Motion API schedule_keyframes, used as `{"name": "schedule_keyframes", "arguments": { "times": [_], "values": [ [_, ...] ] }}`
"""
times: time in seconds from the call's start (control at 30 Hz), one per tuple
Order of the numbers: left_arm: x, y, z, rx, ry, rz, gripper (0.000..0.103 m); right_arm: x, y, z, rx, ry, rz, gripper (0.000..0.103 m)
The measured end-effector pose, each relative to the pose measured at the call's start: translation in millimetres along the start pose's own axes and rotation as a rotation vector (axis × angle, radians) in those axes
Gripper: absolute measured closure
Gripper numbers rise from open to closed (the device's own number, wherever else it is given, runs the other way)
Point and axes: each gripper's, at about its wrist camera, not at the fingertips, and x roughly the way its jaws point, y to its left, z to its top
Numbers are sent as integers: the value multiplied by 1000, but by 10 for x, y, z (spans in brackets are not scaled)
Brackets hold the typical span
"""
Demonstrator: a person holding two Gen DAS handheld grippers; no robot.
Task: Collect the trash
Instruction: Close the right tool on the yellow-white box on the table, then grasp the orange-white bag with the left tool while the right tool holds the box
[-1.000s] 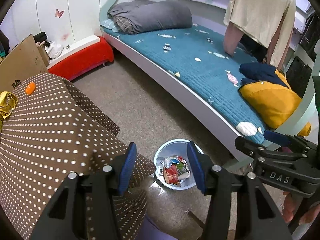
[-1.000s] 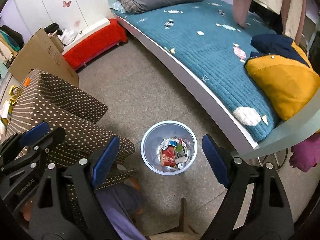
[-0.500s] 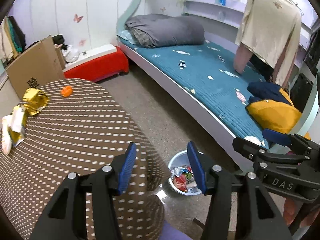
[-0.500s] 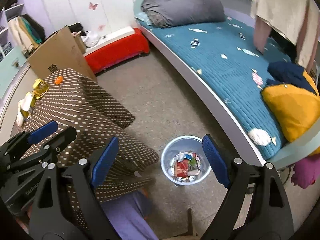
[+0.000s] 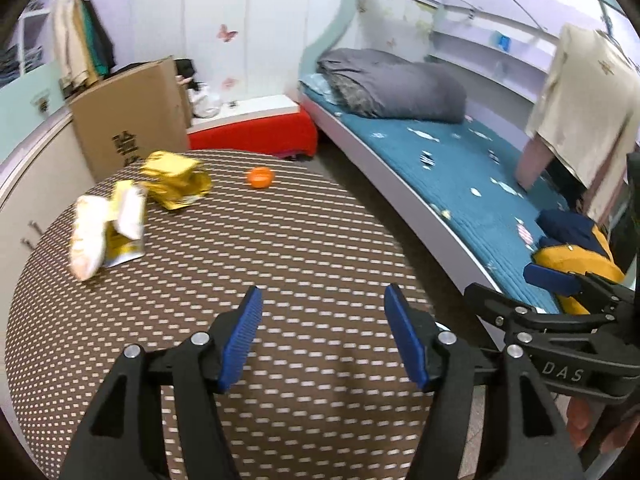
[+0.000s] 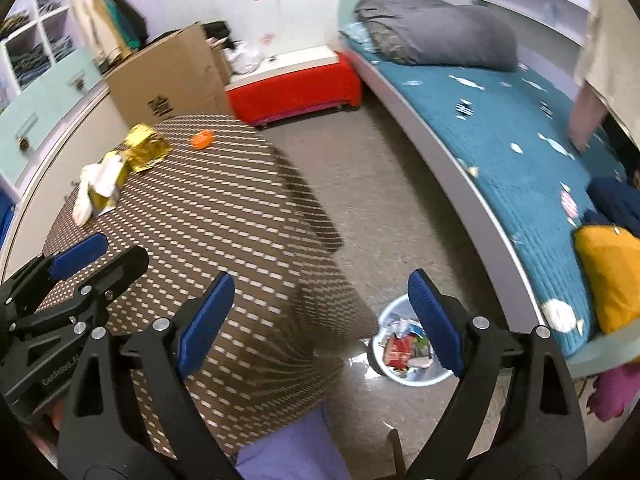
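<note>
Ahead of the left gripper [image 5: 322, 336], across the dotted tablecloth [image 5: 280, 280], the remaining trash is now coming into view: a gold wrapper [image 5: 176, 180], a white and yellow packet [image 5: 106, 230] to its left, and a small orange piece [image 5: 260, 177] to its right. A second ago both cameras were looking down at the bin [image 6: 404, 350] on the floor; now both are swinging up and over the table, and the bin is sitting low between the blue pads of the right gripper [image 6: 320, 320], just beside the hanging cloth edge, already holding red and white scraps. The left gripper's jaws have just been opening and are standing apart with nothing between them, only bare cloth below. The right gripper's jaws have also been widening and are standing wide and empty. That shift is suggesting a drop into the bin is finished and the person is turning back for the next pieces. All three bits are lying well beyond the left gripper's tips, toward the far edge near the cardboard box [image 5: 132, 116], so a forward reach is probably needed next. The wrappers look light and crumpled, so they may slide on the cloth when pinched.
</note>
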Motion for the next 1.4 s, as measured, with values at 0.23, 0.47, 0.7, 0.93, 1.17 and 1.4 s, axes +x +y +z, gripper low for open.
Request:
{"name": "schedule_keyframes", "arguments": {
  "times": [0.23, 0.47, 0.7, 0.93, 1.17, 1.4],
  "values": [
    [-101, 708, 33, -101, -11, 81, 38, 183, 617, 231, -90, 8, 57, 16],
    [-188, 1491, 6, -219, -15, 171, 38, 387, 1334, 491, -183, 16, 145, 16],
    [-234, 2185, 9, -329, -16, 251, 38, 710, 2015, 732, -245, 49, 208, 16],
    [-237, 2734, 13, -409, -23, 313, 38, 1088, 2494, 925, -252, 92, 234, 16],
    [-92, 3001, 20, -458, -6, 331, 38, 1400, 2835, 975, -292, 131, 252, 17],
    [88, 3030, 103, -454, 9, 300, 29, 1630, 2891, 890, -325, 180, 279, 55]
  ]
}}
